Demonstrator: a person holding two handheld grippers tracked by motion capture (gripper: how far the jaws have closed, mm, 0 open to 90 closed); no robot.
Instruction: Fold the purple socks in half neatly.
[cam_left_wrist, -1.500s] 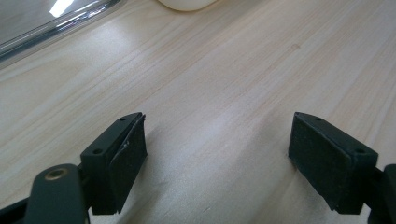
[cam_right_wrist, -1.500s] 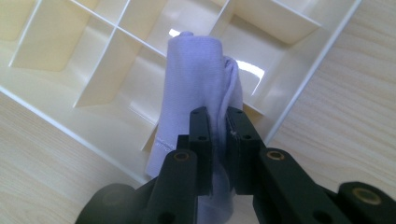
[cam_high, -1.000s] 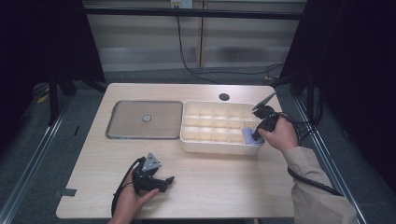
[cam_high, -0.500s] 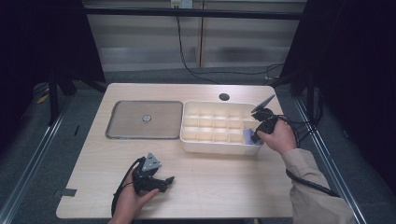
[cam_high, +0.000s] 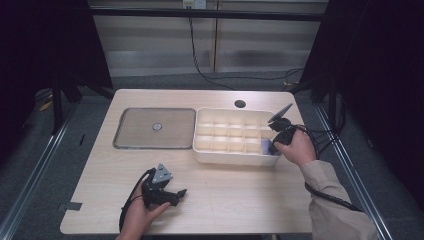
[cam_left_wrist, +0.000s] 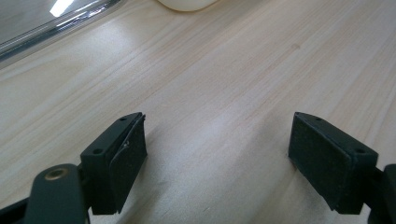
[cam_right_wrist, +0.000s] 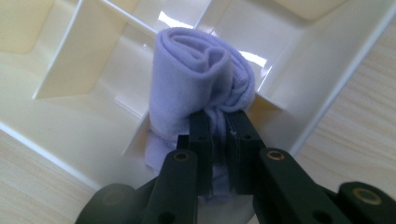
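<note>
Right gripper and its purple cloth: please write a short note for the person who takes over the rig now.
Right gripper: shut on the rolled purple cloth, at the near right corner compartment of the cream divided box.
Left gripper: open, holds nothing, low over the bare wooden table.
Metal tray: left of the box, with one small round thing on it.
Done: cloth gripped and brought to the compartment.
Left: probably seat the roll, then release.
</note>
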